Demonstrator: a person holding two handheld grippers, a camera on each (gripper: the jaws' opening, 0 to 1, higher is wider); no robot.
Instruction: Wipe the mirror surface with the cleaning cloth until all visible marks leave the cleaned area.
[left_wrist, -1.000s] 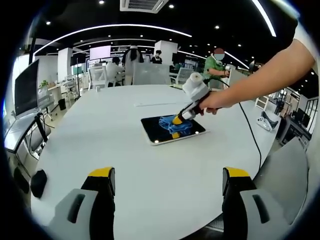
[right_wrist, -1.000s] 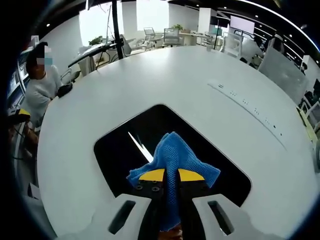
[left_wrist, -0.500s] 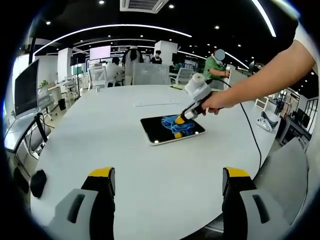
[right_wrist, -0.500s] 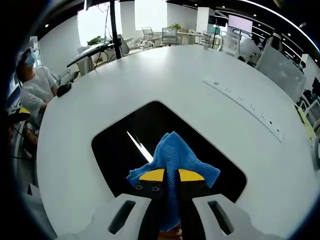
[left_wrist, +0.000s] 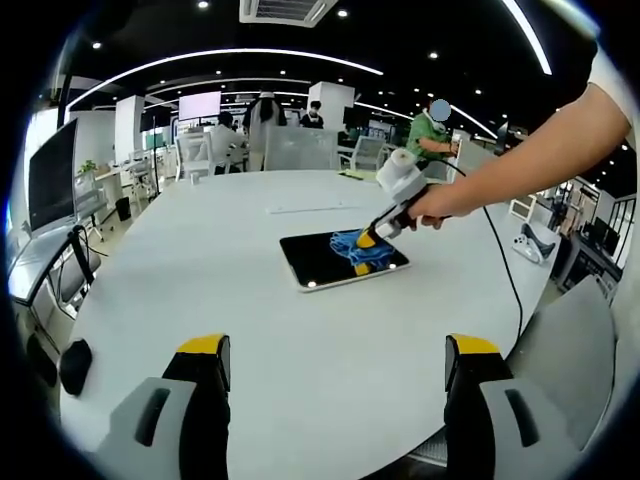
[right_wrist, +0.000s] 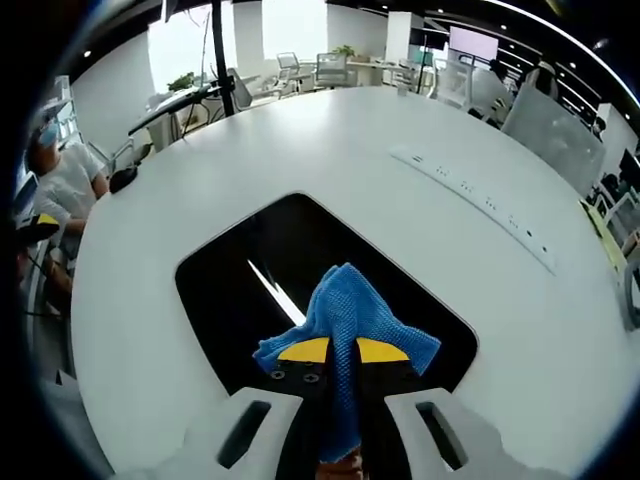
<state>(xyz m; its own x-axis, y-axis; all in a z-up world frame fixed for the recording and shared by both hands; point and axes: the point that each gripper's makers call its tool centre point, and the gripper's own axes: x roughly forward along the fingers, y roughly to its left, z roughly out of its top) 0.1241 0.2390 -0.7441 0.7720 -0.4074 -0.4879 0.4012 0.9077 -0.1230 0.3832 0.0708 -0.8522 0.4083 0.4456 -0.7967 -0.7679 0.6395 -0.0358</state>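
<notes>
Mirror (right_wrist: 240, 270) lies flat on the white table (right_wrist: 420, 130), its long side running diagonally away from the right gripper (right_wrist: 341, 350). That gripper's jaws are clamped on the blue cloth (right_wrist: 345, 305), pressed onto the mirror's near end. Left gripper (left_wrist: 335, 360) hovers with jaws wide apart, holding nothing.

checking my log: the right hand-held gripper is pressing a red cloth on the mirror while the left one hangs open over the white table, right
Not quite: the cloth is blue, not red, as the right gripper view shows. The rest holds: the right hand-held gripper presses it on the mirror, and the left hand-held gripper hangs open over the white table.
</notes>
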